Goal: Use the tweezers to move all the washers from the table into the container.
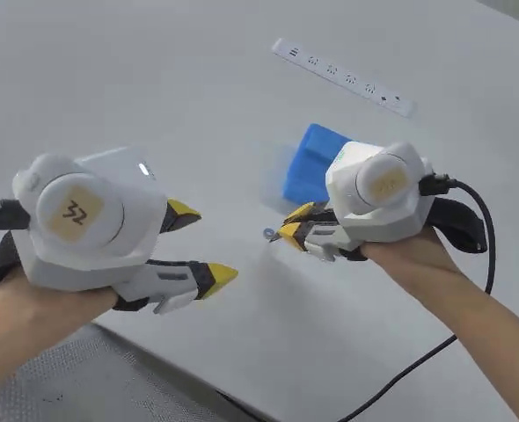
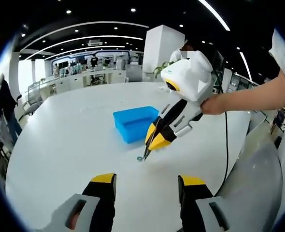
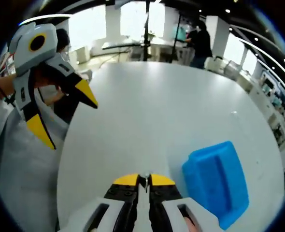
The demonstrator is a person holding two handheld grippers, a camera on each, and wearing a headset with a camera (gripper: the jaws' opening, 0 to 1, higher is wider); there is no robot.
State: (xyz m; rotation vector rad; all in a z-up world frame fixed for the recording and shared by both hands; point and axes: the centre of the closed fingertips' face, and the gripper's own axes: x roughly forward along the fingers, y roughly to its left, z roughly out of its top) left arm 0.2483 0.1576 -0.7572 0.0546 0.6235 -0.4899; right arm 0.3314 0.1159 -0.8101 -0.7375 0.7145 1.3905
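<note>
Washer (image 1: 269, 234) lies on the white table (image 1: 154, 79), near the blue container (image 1: 310, 169) and a little way in from the near edge. The right gripper (image 1: 288, 231) is squeezed tight on the tweezers (image 2: 147, 152). Their thin tip comes down right at the washer, but I cannot tell if it pinches it. The left gripper (image 1: 202, 244) hovers over the near edge with its jaws wide apart, holding nothing. A power strip (image 1: 343, 77) lies toward the far edge.
</note>
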